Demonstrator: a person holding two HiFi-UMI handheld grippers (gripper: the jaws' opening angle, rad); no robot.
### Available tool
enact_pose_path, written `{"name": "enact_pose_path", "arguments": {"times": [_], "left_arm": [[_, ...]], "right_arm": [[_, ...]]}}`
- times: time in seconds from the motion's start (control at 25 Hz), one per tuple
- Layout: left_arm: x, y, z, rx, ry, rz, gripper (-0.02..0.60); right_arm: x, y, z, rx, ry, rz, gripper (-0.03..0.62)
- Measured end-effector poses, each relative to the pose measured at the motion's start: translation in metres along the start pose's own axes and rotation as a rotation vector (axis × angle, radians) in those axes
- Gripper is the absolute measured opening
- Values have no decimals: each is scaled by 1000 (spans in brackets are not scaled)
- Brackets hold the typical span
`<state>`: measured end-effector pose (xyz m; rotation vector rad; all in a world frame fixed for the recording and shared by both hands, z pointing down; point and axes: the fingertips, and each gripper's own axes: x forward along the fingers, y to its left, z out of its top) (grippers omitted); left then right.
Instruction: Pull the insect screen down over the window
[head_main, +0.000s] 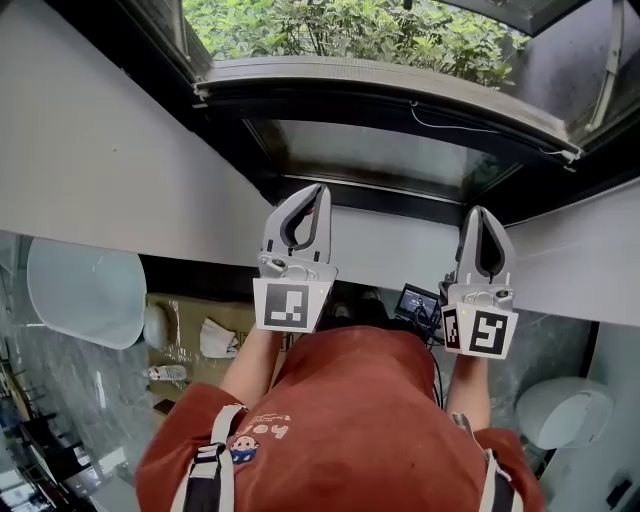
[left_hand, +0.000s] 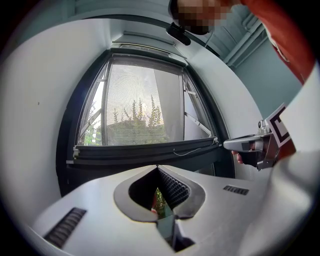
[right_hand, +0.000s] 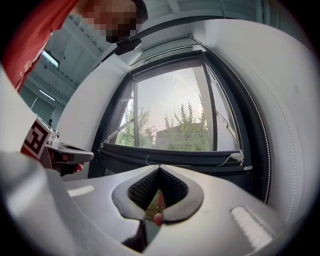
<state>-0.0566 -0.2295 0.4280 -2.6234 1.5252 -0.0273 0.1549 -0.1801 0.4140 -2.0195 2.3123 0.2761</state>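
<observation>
The insect screen (left_hand: 135, 95) hangs as fine grey mesh across the black-framed window, and it also fills the pane in the right gripper view (right_hand: 175, 105). Its dark bottom bar (left_hand: 145, 150) lies low across the opening, with a thin white pull cord (right_hand: 231, 159) near its right end. In the head view the bar (head_main: 380, 100) curves above both grippers. My left gripper (head_main: 318, 192) and right gripper (head_main: 481, 213) point level at the window, a little short of the bar. Both are shut with nothing between the pads. Each gripper shows in the other's view: the right gripper (left_hand: 235, 145), the left gripper (right_hand: 75, 154).
White walls (head_main: 110, 150) flank the window recess. Green shrubs (head_main: 340, 25) grow outside, beyond the open casement and its metal stays (left_hand: 196, 122). Below, a white basin (head_main: 85, 290) stands at the left and a white fixture (head_main: 560, 410) at the right. The person's red shirt (head_main: 340, 420) fills the bottom.
</observation>
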Motion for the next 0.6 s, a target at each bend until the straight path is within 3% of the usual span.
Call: {"name": "enact_pose_path", "arguments": {"times": [0.6], "left_arm": [[1, 1, 2, -2, -9, -3, 6]], "right_arm": [[-1, -2, 5, -15, -7, 2, 9]]}}
